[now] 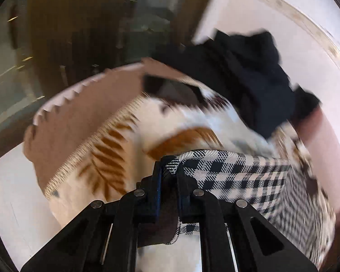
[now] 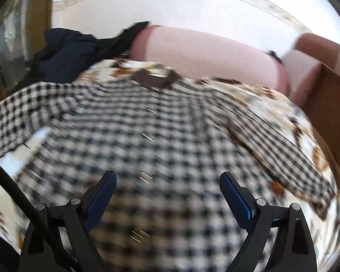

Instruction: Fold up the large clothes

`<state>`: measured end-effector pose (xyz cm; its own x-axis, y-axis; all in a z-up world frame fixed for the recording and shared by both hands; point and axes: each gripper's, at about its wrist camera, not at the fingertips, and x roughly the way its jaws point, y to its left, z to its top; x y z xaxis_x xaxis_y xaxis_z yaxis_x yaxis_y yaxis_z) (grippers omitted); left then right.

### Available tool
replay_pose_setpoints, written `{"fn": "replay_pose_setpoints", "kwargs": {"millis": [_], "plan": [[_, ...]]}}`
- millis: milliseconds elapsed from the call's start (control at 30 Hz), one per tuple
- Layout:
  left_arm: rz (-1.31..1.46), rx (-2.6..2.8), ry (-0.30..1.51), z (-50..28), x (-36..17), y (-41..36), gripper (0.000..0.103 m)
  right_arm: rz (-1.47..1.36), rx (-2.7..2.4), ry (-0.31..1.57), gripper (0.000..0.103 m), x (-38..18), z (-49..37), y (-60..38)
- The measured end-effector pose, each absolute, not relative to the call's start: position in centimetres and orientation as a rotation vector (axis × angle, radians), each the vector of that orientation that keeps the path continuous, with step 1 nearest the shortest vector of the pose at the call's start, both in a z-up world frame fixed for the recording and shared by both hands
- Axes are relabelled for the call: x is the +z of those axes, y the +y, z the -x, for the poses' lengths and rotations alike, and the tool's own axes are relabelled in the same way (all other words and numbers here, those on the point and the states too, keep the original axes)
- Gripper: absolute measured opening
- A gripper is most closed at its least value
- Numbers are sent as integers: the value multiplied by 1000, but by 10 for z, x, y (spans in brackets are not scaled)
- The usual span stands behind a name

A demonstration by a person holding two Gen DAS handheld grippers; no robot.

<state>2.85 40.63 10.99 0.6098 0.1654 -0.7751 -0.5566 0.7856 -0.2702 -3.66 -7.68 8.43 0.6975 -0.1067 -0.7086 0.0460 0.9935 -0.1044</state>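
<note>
Left gripper (image 1: 170,170) clenched on edge of checked shirt (image 1: 233,176) — thin bite, could've slipped. Right gripper (image 2: 167,181) stood released over shirt spread on leaf-print bedspread (image 1: 106,156); blur heavy — bedspread possibly snagged too

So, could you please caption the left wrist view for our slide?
Left tool shut on the checked garment, lifting an edge above the leaf-print bedspread.

Checked garment (image 2: 161,122) woven cloth; tongs (image 1: 170,170) matt black plastic.
</note>
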Motion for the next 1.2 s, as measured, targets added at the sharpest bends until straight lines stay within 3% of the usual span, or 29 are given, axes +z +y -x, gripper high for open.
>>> {"fn": "replay_pose_setpoints", "kwargs": {"millis": [200,433,600,733,900,1200], "plan": [[614,465,819,-53,88,444,10,124,104,873,92,76,-39,14],[666,449,845,-71,70,459,10,191,219,915,67,51,-110,103],[706,441,857,-77,62,465,11,214,214,970,67,28,-143,135],[746,461,840,-69,62,475,25,238,200,1000,67,19,-152,144],[774,619,743,-40,72,504,35,265,252,963,67,33,-140,160],[885,757,663,-3,68,540,35,407,650,909,67,39,-74,276]]}}
